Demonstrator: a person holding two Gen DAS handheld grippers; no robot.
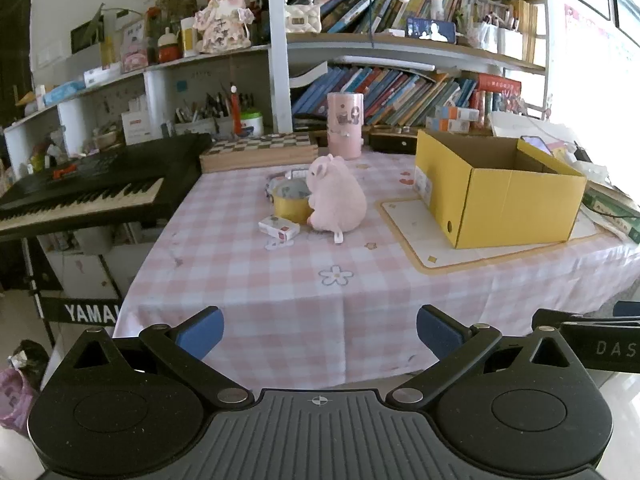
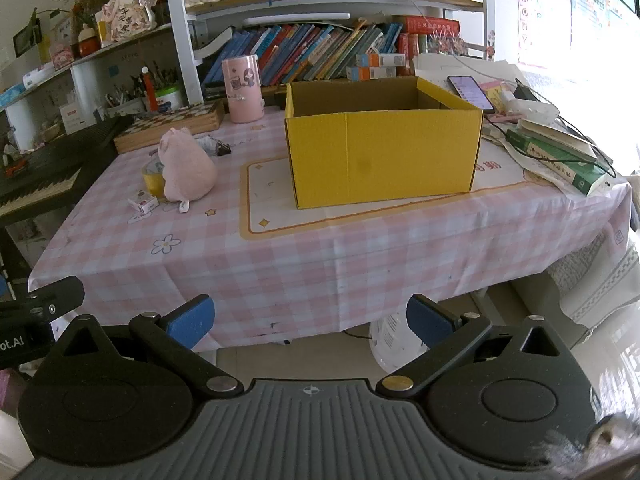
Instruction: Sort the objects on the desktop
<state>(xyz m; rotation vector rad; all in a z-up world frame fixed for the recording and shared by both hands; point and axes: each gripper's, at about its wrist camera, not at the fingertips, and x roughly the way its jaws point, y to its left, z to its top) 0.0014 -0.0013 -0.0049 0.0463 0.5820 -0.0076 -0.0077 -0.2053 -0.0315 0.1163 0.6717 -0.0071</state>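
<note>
A pink plush pig (image 1: 338, 196) (image 2: 186, 168) sits mid-table on the pink checked cloth, leaning against a yellow tape roll (image 1: 290, 202) (image 2: 152, 180). A small white card box (image 1: 279, 227) (image 2: 143, 203) lies just in front of them. An open yellow cardboard box (image 1: 500, 192) (image 2: 380, 144) stands on a cream mat to their right. My left gripper (image 1: 320, 332) hangs open before the table's front edge, with nothing between its blue pads. My right gripper (image 2: 310, 320) is open too, below the table edge and in front of the box, holding nothing.
A pink cylinder holder (image 1: 345, 125) (image 2: 242, 90) and a wooden chessboard case (image 1: 258, 151) stand at the back. A black keyboard (image 1: 86, 190) sits left of the table. Books (image 2: 556, 152), cables and a phone (image 2: 470, 92) crowd the right end. Full bookshelves rise behind.
</note>
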